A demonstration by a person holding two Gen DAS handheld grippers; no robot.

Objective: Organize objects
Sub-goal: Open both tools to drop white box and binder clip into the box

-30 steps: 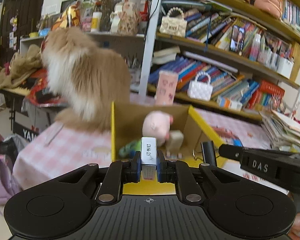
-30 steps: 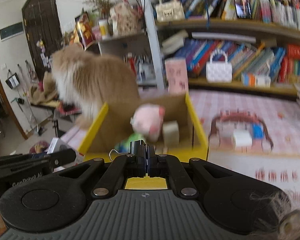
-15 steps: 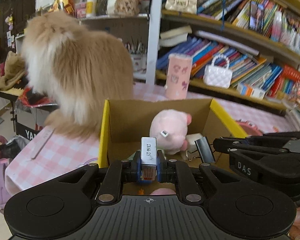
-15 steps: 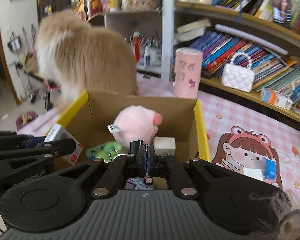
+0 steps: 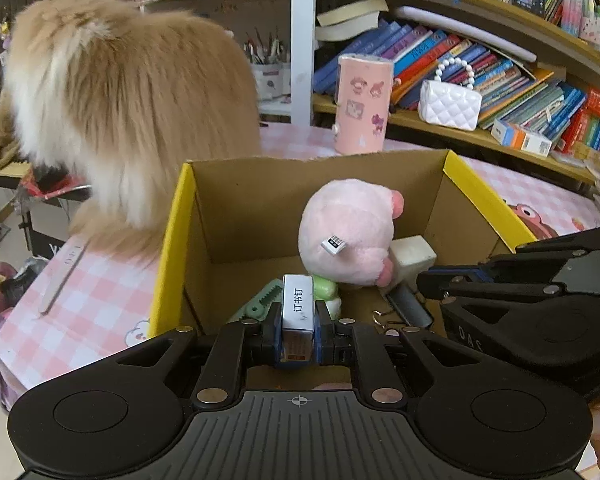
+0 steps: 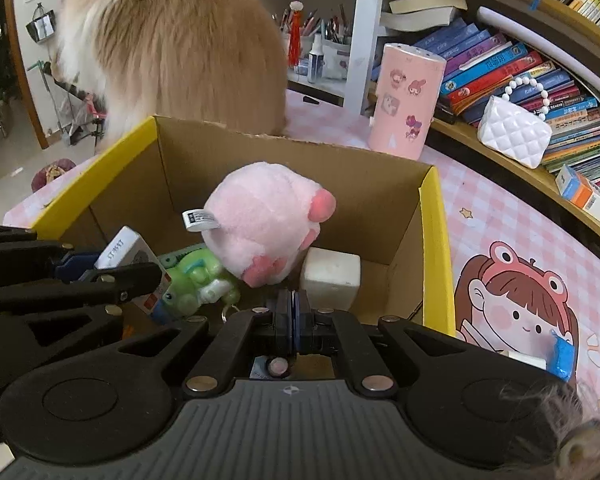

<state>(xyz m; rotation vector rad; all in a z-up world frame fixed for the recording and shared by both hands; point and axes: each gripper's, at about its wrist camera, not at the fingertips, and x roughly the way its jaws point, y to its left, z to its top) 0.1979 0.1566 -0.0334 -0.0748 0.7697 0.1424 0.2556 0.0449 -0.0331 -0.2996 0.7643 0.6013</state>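
An open cardboard box with yellow rims stands on the pink checked table. In it are a pink plush, a green frog toy and a white block. My left gripper is shut on a small white staple box and hangs over the box's near left part. The right gripper is shut; in the left wrist view a black binder clip with wire handles sits at its tip, over the box's near right part. Both point down into the box.
A fluffy tan and white animal sits on the table just behind the box's left corner. A pink tumbler stands behind the box, with a white purse and books on shelves beyond. A thin metal strip lies left of the box.
Both grippers have moved forward and down, from in front of the box to over its near part, still holding their items. The inside of the box now shows.
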